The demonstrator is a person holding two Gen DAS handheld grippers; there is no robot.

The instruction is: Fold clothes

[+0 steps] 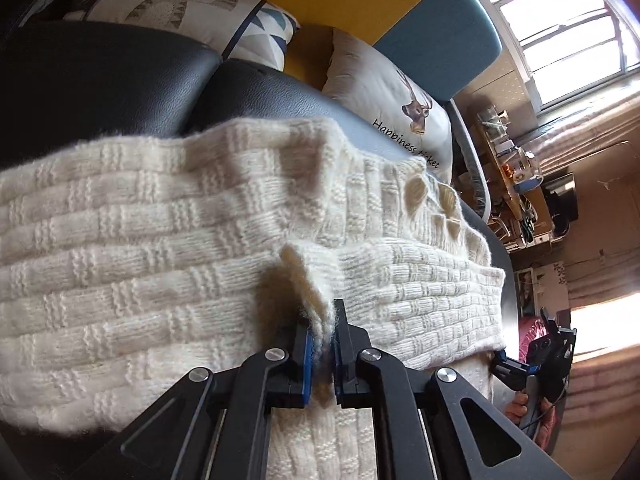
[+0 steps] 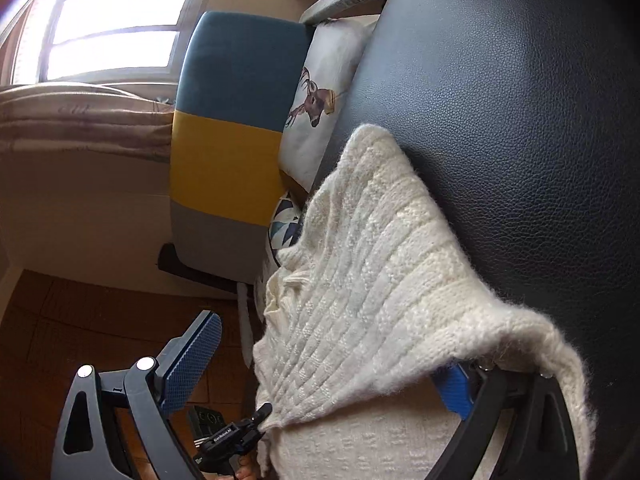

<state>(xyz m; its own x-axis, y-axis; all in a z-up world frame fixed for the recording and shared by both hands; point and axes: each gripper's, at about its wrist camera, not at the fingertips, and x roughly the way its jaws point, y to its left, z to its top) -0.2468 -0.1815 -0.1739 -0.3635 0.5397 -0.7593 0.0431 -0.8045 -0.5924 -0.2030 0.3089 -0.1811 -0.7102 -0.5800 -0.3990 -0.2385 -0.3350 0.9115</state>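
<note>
A cream knitted sweater (image 1: 160,232) lies spread over a dark leather seat (image 1: 100,80). My left gripper (image 1: 320,322) is shut on a raised fold of the knit at its near edge. The right wrist view shows the same left gripper (image 2: 256,420) small at the bottom, pinching the sweater's (image 2: 360,280) edge. My right gripper (image 2: 328,352) is open wide. One blue pad (image 2: 192,364) stands free at the left, and the other finger (image 2: 454,392) is under a draped flap of the knit. From the left wrist, the right gripper (image 1: 536,356) sits by the sweater's right corner.
White printed cushions (image 1: 384,92) and a blue, yellow and grey backrest (image 2: 232,120) stand behind the seat. A window (image 2: 112,20), a curtain and a cluttered table (image 1: 508,168) lie beyond. Brown tiled floor (image 2: 80,320) is below the seat edge.
</note>
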